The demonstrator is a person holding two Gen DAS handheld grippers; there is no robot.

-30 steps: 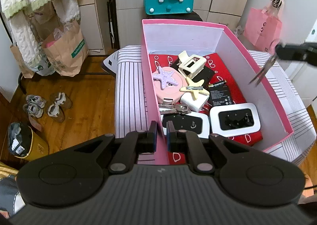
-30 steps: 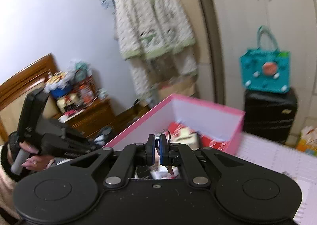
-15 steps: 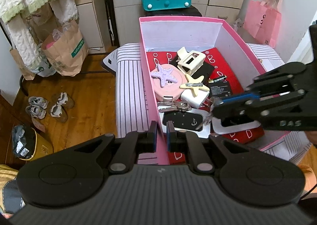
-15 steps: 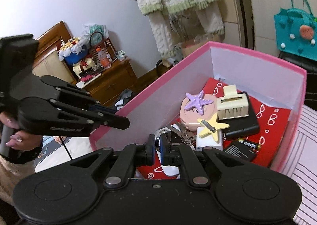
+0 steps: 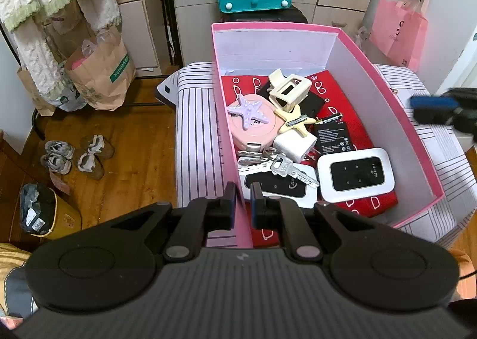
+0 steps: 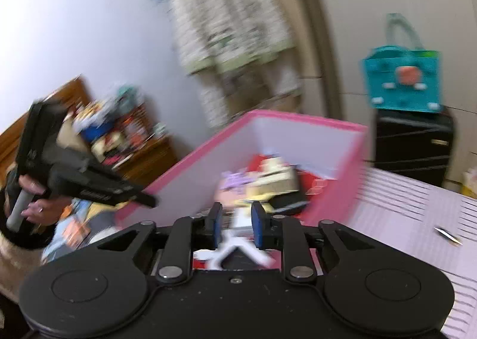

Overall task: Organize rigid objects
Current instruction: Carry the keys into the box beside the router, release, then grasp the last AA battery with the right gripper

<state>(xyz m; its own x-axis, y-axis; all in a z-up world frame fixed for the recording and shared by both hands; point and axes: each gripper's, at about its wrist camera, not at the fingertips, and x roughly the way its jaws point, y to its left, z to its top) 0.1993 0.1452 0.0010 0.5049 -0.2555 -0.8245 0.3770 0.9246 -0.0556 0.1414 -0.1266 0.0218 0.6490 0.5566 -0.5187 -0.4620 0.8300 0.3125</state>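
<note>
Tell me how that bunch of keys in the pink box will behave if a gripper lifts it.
The keys hang on a ring, so they would probably dangle and swing. Their flat metal looks slippery and thin to pinch. Lying across the white router, they may scrape it.

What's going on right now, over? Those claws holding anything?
Left claw pinching the pink box wall. Right claw open, empty. Keys lying in the box. Nothing blocking.
</note>
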